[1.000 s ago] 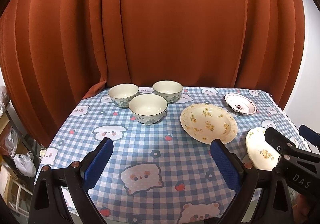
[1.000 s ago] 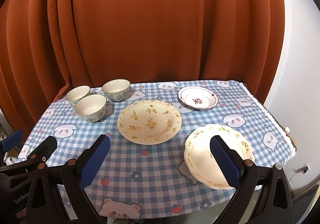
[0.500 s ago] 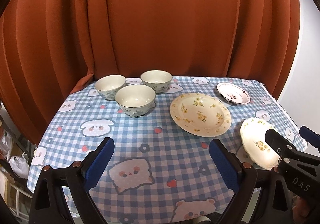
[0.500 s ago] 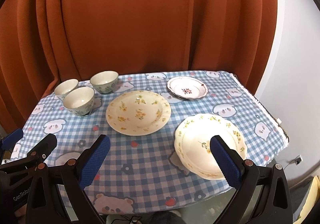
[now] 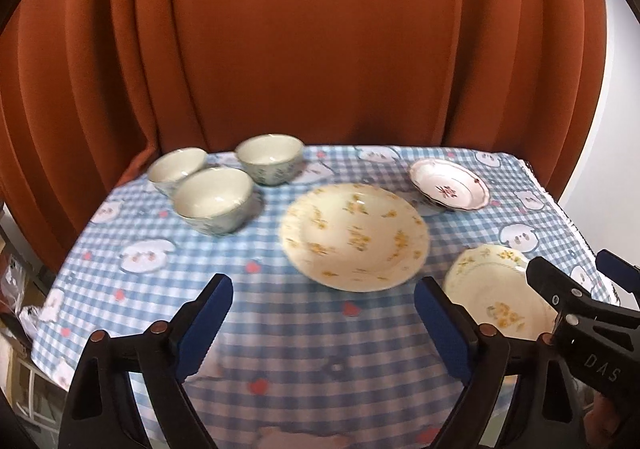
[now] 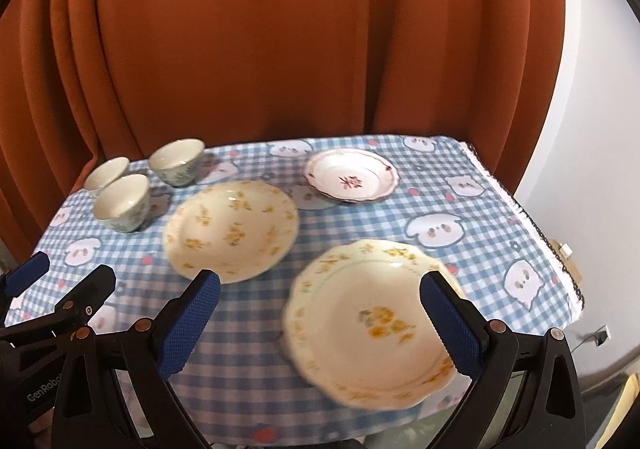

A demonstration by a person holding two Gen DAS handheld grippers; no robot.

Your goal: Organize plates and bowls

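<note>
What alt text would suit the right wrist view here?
The open right gripper hovers over a scalloped yellow-flowered plate at the near edge of a blue checked tablecloth. Beyond lie a larger floral plate, a red-patterned plate and three bowls.

**Checked Table, Six Dishes**

The table (image 5: 304,333), covered by a blue-and-white checked cloth (image 6: 472,205) with cartoon animals, fills the lower frame. At upper left three pale bowls (image 5: 214,199) cluster. A large yellow-flowered plate (image 5: 354,235) lies centre, a small red-patterned plate (image 5: 450,185) upper right, and a scalloped yellow-flowered plate (image 6: 372,323) lower right.
</note>
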